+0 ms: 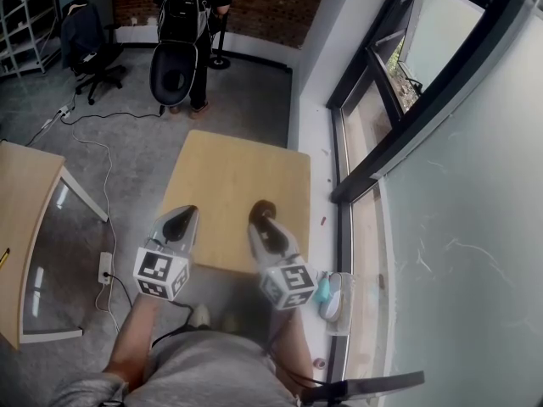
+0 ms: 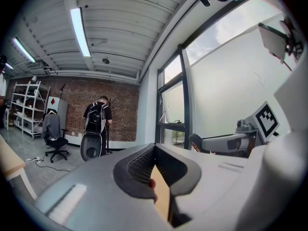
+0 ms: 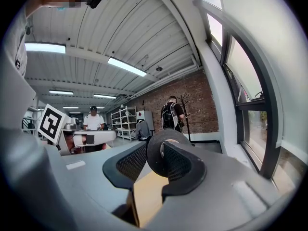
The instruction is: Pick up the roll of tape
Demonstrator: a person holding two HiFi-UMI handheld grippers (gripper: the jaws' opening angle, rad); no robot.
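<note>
Jaws of the right gripper (image 1: 265,219) stand partly apart, clamped on the roll of tape (image 3: 155,154). The roll seems lifted clear of the worktop (image 1: 225,181), though that gap is hard to judge. The left gripper (image 2: 154,149) has its jaws together, empty. Only the jaw tips pinch the upright ring, so a jolt could make it pivot and drop.

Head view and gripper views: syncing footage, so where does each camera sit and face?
Head view: on the head, looking steeply down at the table, left gripper, right gripper and lap.
Left gripper view: level along its shut jaws toward the brick wall.
Right gripper view: along its jaws holding the roll of tape.
All share the backpack wearer.
</note>
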